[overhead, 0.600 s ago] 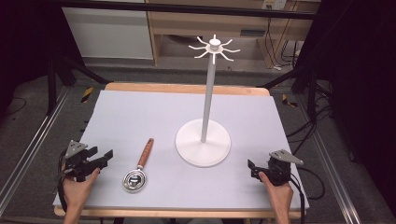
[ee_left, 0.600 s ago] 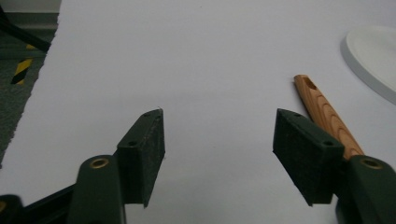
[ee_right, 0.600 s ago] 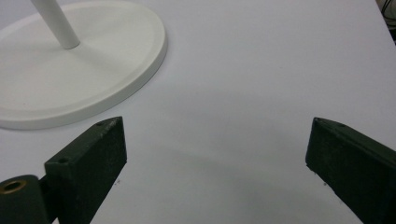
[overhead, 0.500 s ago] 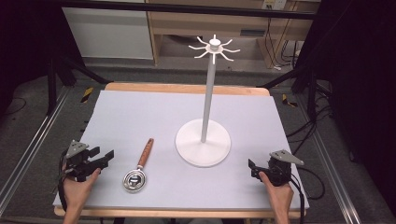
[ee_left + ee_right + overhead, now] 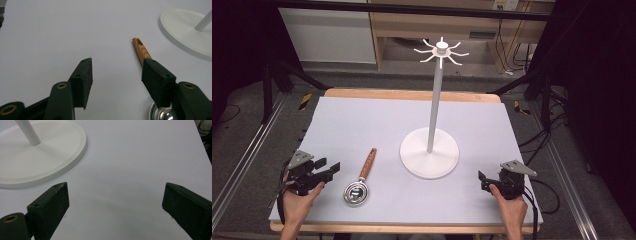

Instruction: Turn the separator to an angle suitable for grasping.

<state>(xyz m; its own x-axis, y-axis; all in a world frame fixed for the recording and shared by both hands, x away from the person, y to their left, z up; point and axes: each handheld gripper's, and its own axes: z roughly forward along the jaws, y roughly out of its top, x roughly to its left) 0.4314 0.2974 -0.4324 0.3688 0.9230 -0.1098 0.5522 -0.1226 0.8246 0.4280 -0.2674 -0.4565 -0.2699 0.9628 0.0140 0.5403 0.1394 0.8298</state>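
Observation:
A small metal ladle (image 5: 356, 191) with a wooden handle (image 5: 368, 164) lies on the pale mat, left of a white hook stand (image 5: 429, 157). The stand's pole rises to a ring of hooks (image 5: 441, 50). My left gripper (image 5: 332, 170) rests at the mat's left front, open, its jaws pointing at the ladle. In the left gripper view the handle (image 5: 140, 47) runs behind the right-hand jaw, the bowl (image 5: 161, 115) sits low beside it, and nothing lies between the jaws of the left gripper (image 5: 117, 62). My right gripper (image 5: 482, 179) sits at the right front, open and empty (image 5: 116, 186), facing the stand's base (image 5: 37, 162).
The pale mat (image 5: 362, 125) covers a wooden table whose far edge (image 5: 412, 93) shows behind it. Metal rails run along both sides on the floor. Cables trail from each gripper. The stand's base (image 5: 185, 32) lies to the right beyond the ladle's handle.
My left gripper has edged slightly to the right, toward the ladle. The right gripper, the ladle and the stand have stayed in place.

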